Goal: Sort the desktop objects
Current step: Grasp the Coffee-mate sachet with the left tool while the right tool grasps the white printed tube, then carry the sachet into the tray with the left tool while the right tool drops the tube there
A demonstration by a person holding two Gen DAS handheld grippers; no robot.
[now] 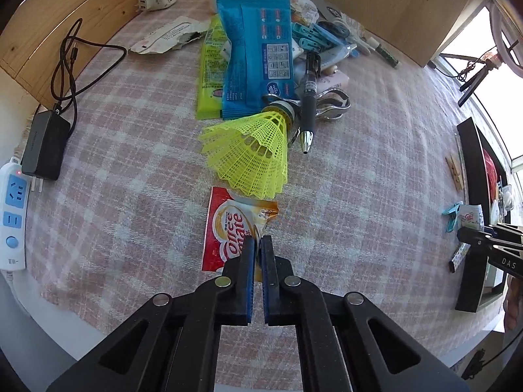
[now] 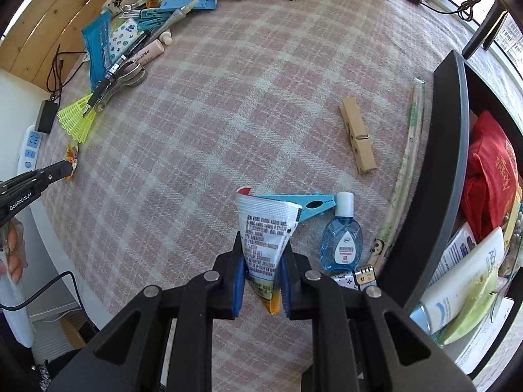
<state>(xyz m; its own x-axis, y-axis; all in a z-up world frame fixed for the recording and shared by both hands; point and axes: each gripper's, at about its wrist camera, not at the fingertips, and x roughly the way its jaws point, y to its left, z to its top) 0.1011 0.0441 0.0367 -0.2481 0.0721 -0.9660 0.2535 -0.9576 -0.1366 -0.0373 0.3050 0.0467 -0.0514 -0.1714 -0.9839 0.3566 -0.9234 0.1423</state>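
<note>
My left gripper (image 1: 258, 243) is shut on the right edge of a red and white coffee creamer sachet (image 1: 228, 228), which hangs over the pink checked tablecloth (image 1: 130, 150). In the right wrist view the same gripper (image 2: 67, 166) shows at the far left with the sachet's orange corner (image 2: 72, 155) in its tips. My right gripper (image 2: 263, 248) is shut on a second sachet (image 2: 264, 225), squeezed into a cone with its white printed back showing. The left wrist view has that gripper (image 1: 464, 233) at the right edge with the sachet (image 1: 470, 217).
A yellow shuttlecock (image 1: 251, 153), a pen (image 1: 309, 98), a blue packet (image 1: 261, 55) and a heap of clips and tubes lie at the far side. A wooden clothespin (image 2: 358, 134), blue clip (image 2: 313, 204) and eye-drop bottle (image 2: 341, 235) lie near a black bin (image 2: 447, 150) with several items. Power strip (image 1: 13, 209) at left.
</note>
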